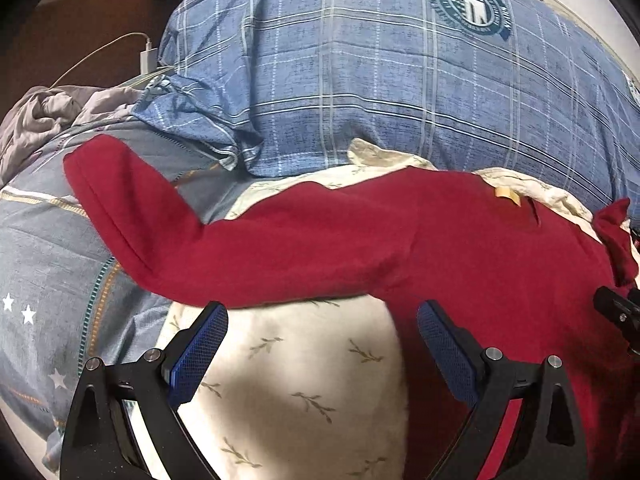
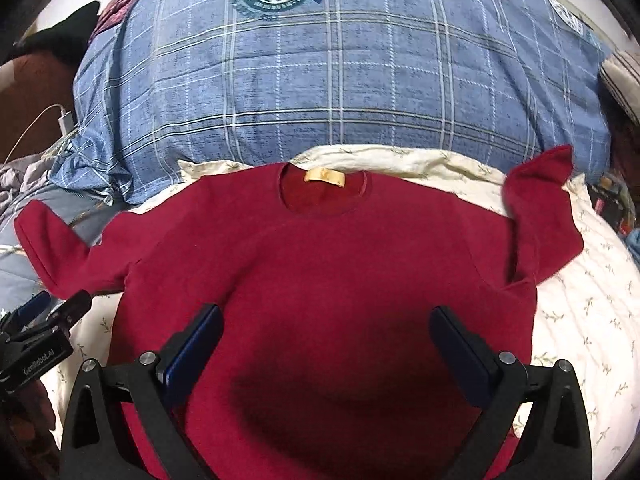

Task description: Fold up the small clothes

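Note:
A small dark red sweater (image 2: 320, 264) lies flat, front up, on a cream leaf-print cushion (image 2: 592, 312), its collar with a tan label (image 2: 325, 178) at the far side. Its left sleeve (image 1: 132, 208) stretches out onto blue bedding; its right sleeve (image 2: 540, 208) is crumpled and stands up. My right gripper (image 2: 326, 340) hovers open over the sweater's lower body, holding nothing. My left gripper (image 1: 322, 340) is open too, above the cushion just below the left sleeve and armpit. The left gripper's tip (image 2: 52, 312) shows at the right wrist view's left edge.
A big blue plaid duvet (image 2: 340, 80) with a round crest bulges behind the sweater. Grey-blue star-print bedding (image 1: 44, 280) and a crumpled grey cloth (image 1: 44, 116) lie at the left. A white charger and cable (image 1: 146, 60) rest by the bed edge.

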`<state>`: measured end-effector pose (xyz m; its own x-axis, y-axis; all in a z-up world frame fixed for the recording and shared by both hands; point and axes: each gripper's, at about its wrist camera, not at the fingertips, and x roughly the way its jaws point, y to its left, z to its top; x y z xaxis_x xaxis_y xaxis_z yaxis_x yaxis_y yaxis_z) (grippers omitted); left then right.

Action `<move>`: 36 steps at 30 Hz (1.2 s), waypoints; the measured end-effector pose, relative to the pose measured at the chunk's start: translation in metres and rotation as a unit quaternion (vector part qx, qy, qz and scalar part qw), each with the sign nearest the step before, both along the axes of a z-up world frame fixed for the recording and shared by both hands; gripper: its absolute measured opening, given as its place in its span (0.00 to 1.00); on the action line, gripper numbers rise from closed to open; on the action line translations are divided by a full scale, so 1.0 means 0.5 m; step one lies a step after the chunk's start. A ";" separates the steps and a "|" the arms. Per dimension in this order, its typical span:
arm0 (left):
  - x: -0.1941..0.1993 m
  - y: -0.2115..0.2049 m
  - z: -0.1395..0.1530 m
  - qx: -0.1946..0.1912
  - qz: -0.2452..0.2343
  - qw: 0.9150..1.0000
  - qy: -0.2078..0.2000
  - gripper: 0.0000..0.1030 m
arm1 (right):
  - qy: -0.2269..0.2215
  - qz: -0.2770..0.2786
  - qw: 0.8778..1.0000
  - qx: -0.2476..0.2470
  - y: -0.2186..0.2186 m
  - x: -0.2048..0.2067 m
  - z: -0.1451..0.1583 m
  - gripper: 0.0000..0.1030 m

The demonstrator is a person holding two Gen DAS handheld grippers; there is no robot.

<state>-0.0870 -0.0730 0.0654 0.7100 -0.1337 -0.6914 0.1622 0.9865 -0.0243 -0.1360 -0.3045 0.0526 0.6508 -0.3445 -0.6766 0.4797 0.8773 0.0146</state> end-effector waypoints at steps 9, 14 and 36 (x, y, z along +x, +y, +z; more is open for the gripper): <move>-0.051 -0.054 0.010 -0.007 -0.038 0.999 -0.011 0.93 | -0.003 -0.011 1.000 0.017 -0.018 -0.020 -0.001 1.00; -0.065 -0.073 0.024 -0.018 -0.045 0.999 -0.022 0.93 | -0.003 -0.016 1.000 0.023 -0.027 -0.023 -0.005 1.00; -0.037 -0.075 -0.001 0.001 -0.038 0.999 -0.014 0.93 | 0.056 -0.006 0.997 0.051 -0.035 0.002 -0.078 1.00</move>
